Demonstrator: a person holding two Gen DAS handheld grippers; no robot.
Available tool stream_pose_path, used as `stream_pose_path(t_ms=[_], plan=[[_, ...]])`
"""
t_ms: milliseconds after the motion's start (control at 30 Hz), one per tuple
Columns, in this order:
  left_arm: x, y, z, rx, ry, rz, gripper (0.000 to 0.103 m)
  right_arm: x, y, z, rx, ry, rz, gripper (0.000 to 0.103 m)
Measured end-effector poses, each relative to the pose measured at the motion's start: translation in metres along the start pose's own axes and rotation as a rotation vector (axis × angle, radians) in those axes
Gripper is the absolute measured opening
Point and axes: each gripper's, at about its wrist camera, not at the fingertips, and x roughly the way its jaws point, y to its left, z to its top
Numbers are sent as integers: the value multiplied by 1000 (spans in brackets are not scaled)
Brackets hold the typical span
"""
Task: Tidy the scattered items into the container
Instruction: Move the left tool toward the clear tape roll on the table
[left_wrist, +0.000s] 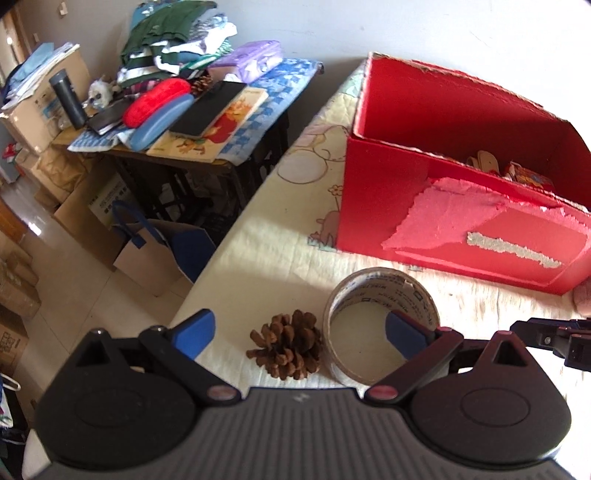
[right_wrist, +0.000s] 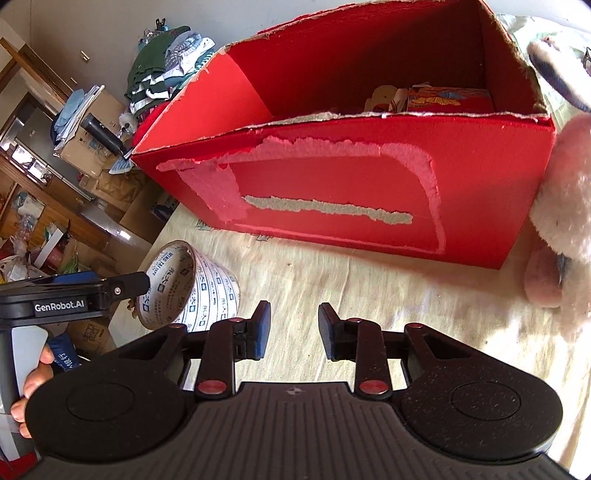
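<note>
- Left wrist view: wide-spread fingers of the left gripper (left_wrist: 299, 330) bracket a pine cone (left_wrist: 286, 345) and a roll of printed tape (left_wrist: 380, 325) on the pale quilted cloth (left_wrist: 266, 243); one blue pad sits inside the roll's ring, and the claw clamps nothing.
- Beyond them stands the red cardboard box (left_wrist: 461, 221), its rim torn and its front face peeled; only slivers of its contents show over the near wall, a wooden piece and a printed packet, too cut off to identify.
- At the right edge, part of the right gripper (left_wrist: 554, 338) juts in.
- Right wrist view: right gripper (right_wrist: 293, 328) hovers above bare cloth, fingers slightly apart and holding nothing.
- Here the box (right_wrist: 369, 206) opens wider, showing a tan wooden shape beside a red printed carton at its far end.
- A pink-and-white plush toy (right_wrist: 561, 221), cropped by the frame, touches the box's right side.
- The pine cone is hidden behind the left gripper (right_wrist: 110, 291); the tape roll (right_wrist: 192, 288) shows.
</note>
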Motion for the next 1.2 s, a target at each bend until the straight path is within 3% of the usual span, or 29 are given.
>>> stream_pose_path(t_ms=[167,333,400,733,867,1000,1100,1200], plan=[[8,-3,0,70,-8,-42,98,1,6,1,13,-1,14,30],[16,0,9,156,4,-115,91,6,21,9,43,-13,30,31],[22,2,13,189,23,-147,76,10,28,10,53,-13,22,31],[40,12,17,336,71,-314,63,22,65,13,69,-18,-34,31],[51,13,19,369,112,-371,45,31,77,13,71,-4,-79,31],[57,12,19,395,124,-406,37,38,82,12,82,6,-118,31],[60,8,18,424,134,-420,16,43,85,13,95,26,-143,28],[63,5,19,443,134,-419,16,45,85,14,120,38,-145,22]])
